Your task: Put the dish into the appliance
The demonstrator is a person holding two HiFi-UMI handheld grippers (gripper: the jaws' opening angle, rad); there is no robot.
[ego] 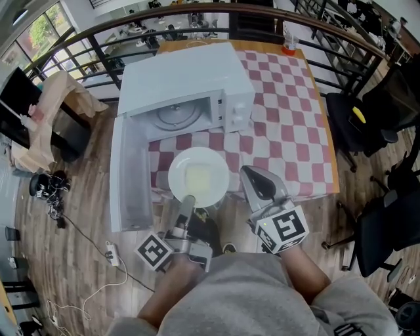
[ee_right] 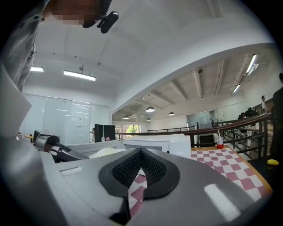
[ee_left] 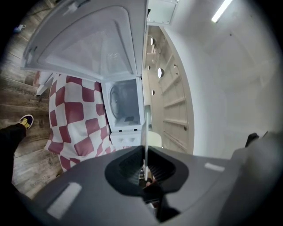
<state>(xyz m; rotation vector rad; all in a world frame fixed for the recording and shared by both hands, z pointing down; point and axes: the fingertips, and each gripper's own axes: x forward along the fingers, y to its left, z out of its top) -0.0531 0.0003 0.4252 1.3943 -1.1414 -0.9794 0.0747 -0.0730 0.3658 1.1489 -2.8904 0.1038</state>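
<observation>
A white plate hangs level over the table's near edge, just in front of the white microwave. The microwave's door swings open to the left and shows the glass turntable. My left gripper is shut on the plate's near rim. In the left gripper view the plate shows edge-on between the closed jaws of the left gripper, facing the open microwave. My right gripper hovers to the right of the plate, shut and empty. In its own view the right gripper has nothing in it.
The red-and-white checked table carries a red cup with a straw at its far right corner. Black office chairs stand to the right. A curved railing runs behind. A cloth-draped stand and cables lie left on the wood floor.
</observation>
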